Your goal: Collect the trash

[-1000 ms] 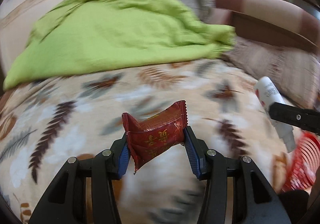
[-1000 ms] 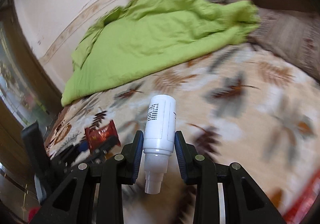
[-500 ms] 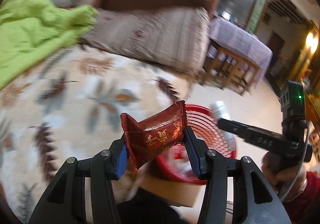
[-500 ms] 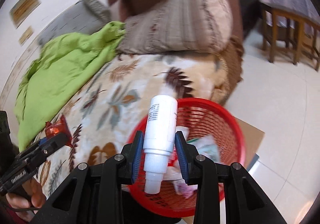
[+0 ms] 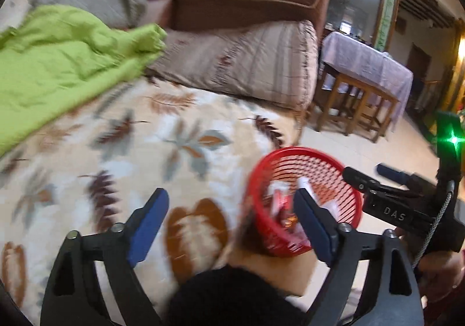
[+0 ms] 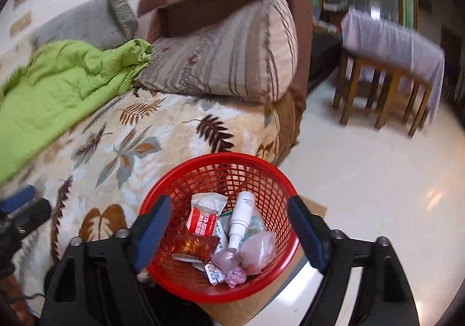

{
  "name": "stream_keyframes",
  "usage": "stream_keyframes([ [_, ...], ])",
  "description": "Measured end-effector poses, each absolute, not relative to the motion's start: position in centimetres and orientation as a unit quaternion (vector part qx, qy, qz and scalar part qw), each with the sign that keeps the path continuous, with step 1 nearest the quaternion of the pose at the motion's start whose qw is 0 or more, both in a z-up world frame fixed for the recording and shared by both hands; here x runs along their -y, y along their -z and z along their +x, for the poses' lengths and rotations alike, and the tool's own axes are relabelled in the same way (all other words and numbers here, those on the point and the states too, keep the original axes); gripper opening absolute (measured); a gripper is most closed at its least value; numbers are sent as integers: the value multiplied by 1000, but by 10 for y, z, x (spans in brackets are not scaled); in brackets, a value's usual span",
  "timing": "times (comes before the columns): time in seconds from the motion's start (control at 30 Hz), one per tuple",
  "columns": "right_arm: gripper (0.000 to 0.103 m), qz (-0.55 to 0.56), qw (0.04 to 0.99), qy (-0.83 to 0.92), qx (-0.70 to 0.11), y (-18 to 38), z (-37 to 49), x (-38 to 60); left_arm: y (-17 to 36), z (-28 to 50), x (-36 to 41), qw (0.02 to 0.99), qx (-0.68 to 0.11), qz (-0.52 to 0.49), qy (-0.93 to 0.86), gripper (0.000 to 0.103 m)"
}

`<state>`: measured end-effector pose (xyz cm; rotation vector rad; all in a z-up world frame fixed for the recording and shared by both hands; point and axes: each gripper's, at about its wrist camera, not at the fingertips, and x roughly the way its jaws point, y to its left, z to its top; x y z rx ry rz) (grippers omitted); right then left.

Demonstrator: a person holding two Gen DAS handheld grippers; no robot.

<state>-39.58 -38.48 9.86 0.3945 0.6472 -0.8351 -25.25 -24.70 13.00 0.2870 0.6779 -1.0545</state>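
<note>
White bottle (image 6: 241,218) lies in basket (image 6: 261,169) below right claw (image 6: 229,227).

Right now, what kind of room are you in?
Probably a living room or bedroom at home: a leaf-print blanket with a striped pillow and green quilt, plus a cloth-covered wooden table on the tiled floor.

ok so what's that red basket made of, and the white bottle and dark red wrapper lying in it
The round red mesh basket looks like moulded plastic: a glossy, even lattice with a smooth rim. The white spray bottle seems to be opaque, smooth plastic with a slight sheen. The crinkled dark red snack wrapper is probably metallised plastic film, as its creases catch bright glints.
</note>
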Motion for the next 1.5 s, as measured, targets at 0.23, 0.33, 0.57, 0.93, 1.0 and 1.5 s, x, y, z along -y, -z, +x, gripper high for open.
stream_keyframes([
  [0.23,98,137,849,404,-312,-108,-384,329,-130,-262,177,855,-283,144,410,100],
  [0.33,102,131,845,416,-311,-108,-383,312,-126,-261,162,867,-279,145,387,101],
  [0.57,102,108,841,419,-325,-106,-379,293,-122,-254,149,880,-269,159,358,101],
  [0.93,102,116,834,419,-340,-101,-376,295,-120,-252,151,888,-255,179,339,101],
  [1.0,102,119,834,417,-342,-100,-375,296,-120,-251,152,889,-254,181,336,101],
  [1.5,102,119,835,411,-346,-97,-372,298,-118,-260,157,895,-224,215,319,101],
])
